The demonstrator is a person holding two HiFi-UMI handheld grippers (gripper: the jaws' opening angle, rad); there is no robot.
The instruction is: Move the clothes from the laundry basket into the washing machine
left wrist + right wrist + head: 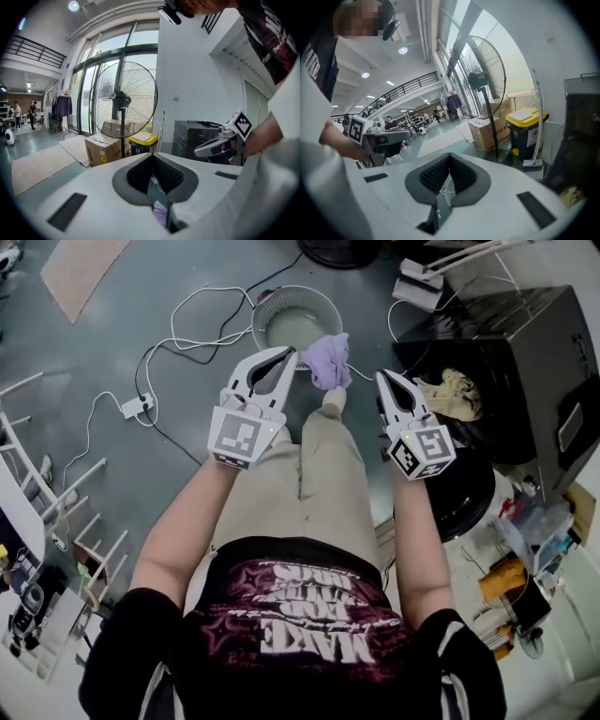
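**Purple garment gripped, washer off to the right**

Your left tongs (292,354) are clamped on a purple garment (328,360). It hangs at their tips, between the two tongs, with the laundry basket (298,326) just ahead of it. Your right tongs (383,375) are closed on nothing. This looks like the carry step: one piece is out but not yet loaded. The washing machine (525,352) stands beyond the right tongs, with a beige cloth (457,395) at its mouth. Next, swing the left tongs past the right ones and release once the garment is inside the opening.
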